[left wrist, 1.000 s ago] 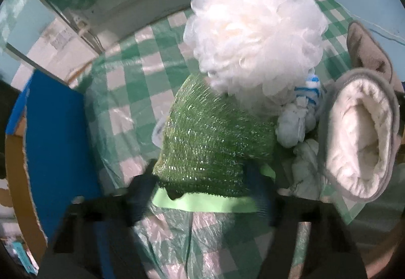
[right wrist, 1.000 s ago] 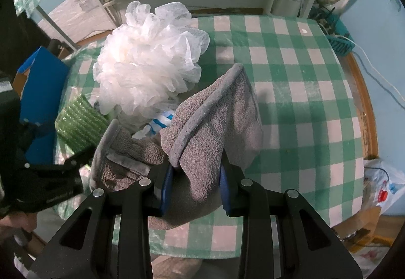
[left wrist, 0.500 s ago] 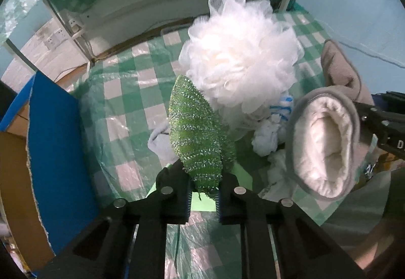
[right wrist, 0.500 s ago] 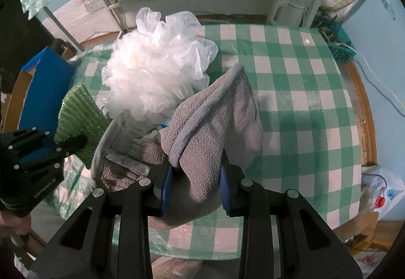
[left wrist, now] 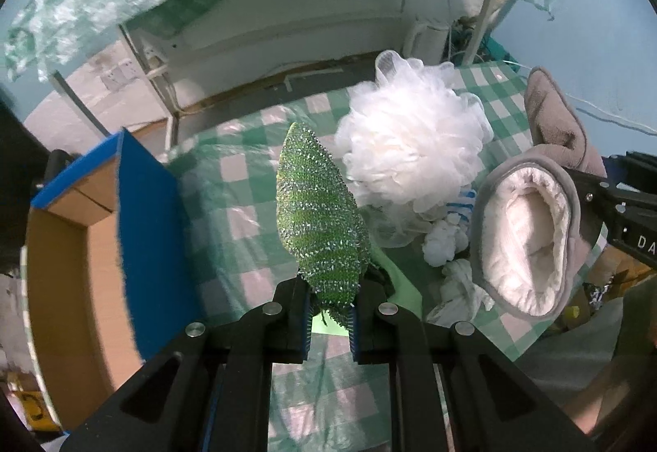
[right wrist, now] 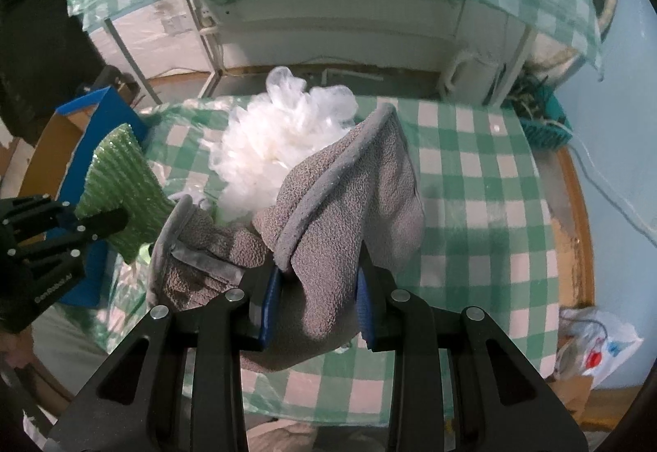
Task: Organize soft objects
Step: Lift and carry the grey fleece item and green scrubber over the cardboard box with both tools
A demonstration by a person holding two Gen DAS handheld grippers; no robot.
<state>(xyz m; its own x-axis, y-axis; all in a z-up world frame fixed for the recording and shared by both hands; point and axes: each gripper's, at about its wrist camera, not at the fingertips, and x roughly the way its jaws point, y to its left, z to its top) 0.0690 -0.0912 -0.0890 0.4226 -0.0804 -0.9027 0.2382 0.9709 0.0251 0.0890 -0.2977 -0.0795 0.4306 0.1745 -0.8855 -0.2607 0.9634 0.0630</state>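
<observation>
Both grippers had lifted: left gripper point(left wrist: 328, 312) stayed clamped on the green scrubber point(left wrist: 320, 222), right gripper point(right wrist: 316, 304) on the grey slipper point(right wrist: 336, 205) beside it.

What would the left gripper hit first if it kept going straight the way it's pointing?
Probably the checked tablecloth beyond the green scrubber that the left gripper holds, left of the white bath pouf; depth is unclear.

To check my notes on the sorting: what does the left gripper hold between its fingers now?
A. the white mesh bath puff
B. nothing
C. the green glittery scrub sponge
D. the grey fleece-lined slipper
C: in the left wrist view the left gripper is shut on the green glittery scrub sponge, which stands up from its jaws.
</observation>
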